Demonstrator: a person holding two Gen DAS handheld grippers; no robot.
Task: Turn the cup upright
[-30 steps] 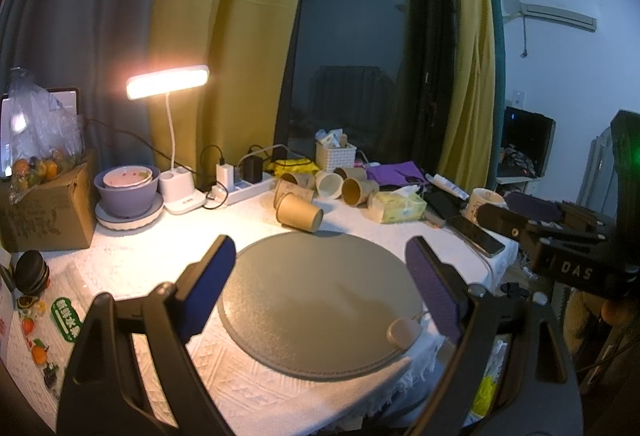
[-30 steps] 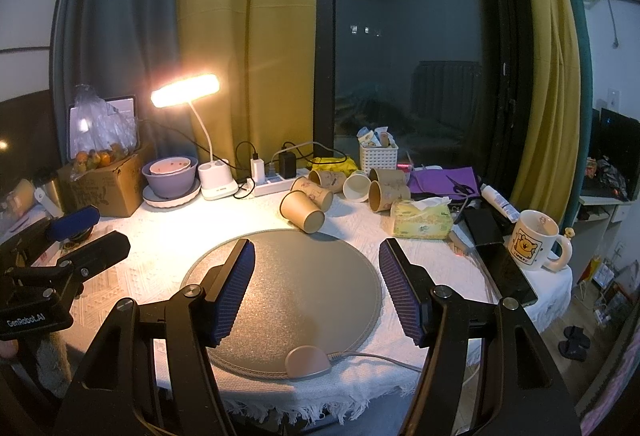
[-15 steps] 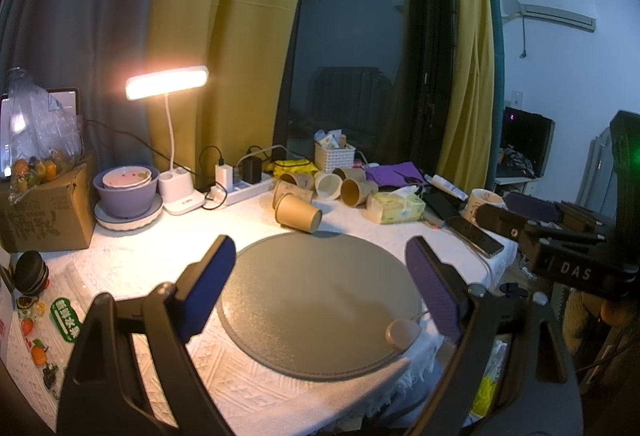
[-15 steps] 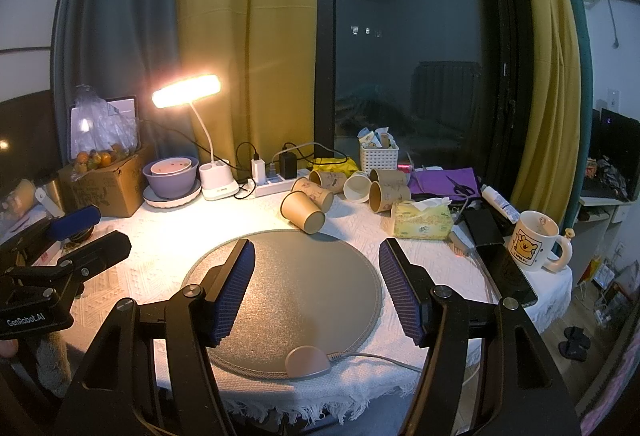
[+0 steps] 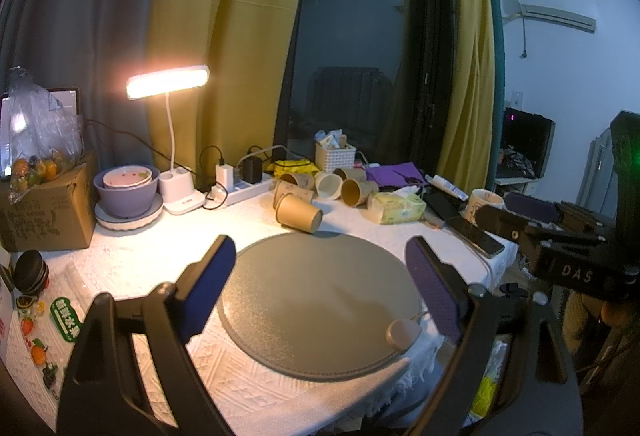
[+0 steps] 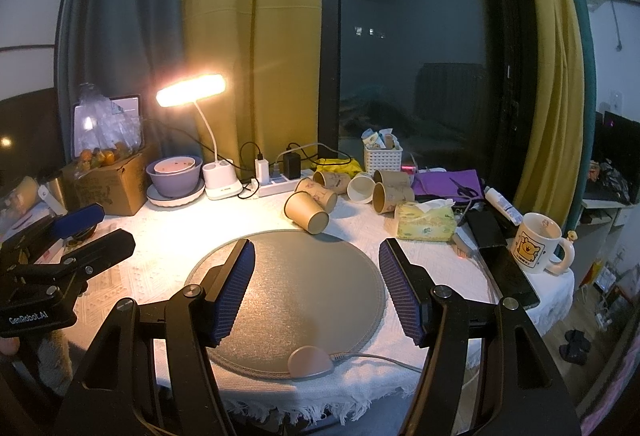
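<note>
The left gripper (image 5: 320, 284) has drifted slightly (a small shift right).

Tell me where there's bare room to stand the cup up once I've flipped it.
The round grey mat is bare except for the pink puck at its near edge. The white cloth between mat and lamp base is also free. It is crowded behind the tipped cup: other cups, tissue pack.

Both grippers (image 5: 320, 284) (image 6: 316, 292) wide apart, empty
</note>
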